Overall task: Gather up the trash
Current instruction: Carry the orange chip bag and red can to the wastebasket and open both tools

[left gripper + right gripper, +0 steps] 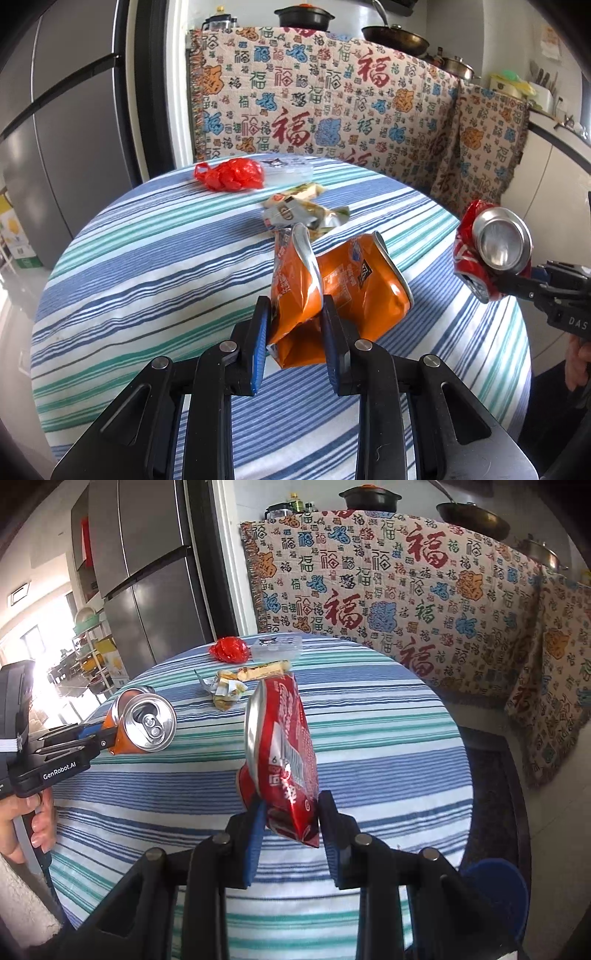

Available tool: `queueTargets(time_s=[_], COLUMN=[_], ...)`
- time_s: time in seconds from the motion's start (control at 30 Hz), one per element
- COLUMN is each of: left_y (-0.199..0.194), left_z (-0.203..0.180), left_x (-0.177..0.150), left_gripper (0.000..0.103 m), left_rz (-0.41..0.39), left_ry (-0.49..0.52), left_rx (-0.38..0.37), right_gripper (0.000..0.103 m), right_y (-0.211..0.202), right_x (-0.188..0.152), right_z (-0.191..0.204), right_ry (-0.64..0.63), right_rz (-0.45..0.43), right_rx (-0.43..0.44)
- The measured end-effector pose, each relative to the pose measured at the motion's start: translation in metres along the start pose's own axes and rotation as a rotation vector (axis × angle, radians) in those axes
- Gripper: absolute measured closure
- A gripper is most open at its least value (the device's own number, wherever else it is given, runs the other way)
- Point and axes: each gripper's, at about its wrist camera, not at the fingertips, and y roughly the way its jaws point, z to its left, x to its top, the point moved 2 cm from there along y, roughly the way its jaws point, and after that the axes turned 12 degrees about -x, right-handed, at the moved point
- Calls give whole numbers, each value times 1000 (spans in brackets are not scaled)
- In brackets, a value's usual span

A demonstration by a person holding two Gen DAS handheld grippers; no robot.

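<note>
My left gripper is shut on a crushed orange can and holds it above the striped round table. It also shows in the right wrist view. My right gripper is shut on a crushed red can, lifted over the table; the same can shows at the right of the left wrist view. On the table's far side lie crumpled snack wrappers, a red plastic bag and a clear plastic tray.
A patterned blanket covers the counter behind the table, with pots on top. A grey fridge stands at the left. A blue round thing sits low at the right, below the table edge.
</note>
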Motion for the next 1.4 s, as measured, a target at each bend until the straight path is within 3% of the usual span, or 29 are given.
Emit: queueTargets(time_s=[0.7, 1.03, 1.4], left_y=[5, 16, 77], left_z=[-85, -180, -297], left_x=[12, 32, 35], left_gripper=[77, 77, 77], left_rz=[15, 17, 90], left_ry=[101, 181, 281], left_rx=[-119, -291, -455], right_gripper=[74, 74, 74], right_y=[-55, -83, -107], right_x=[-34, -69, -117], right_z=[-64, -147, -249], right_ry=[99, 217, 346], right_rz=[-10, -2, 41], right_rx=[-104, -236, -399])
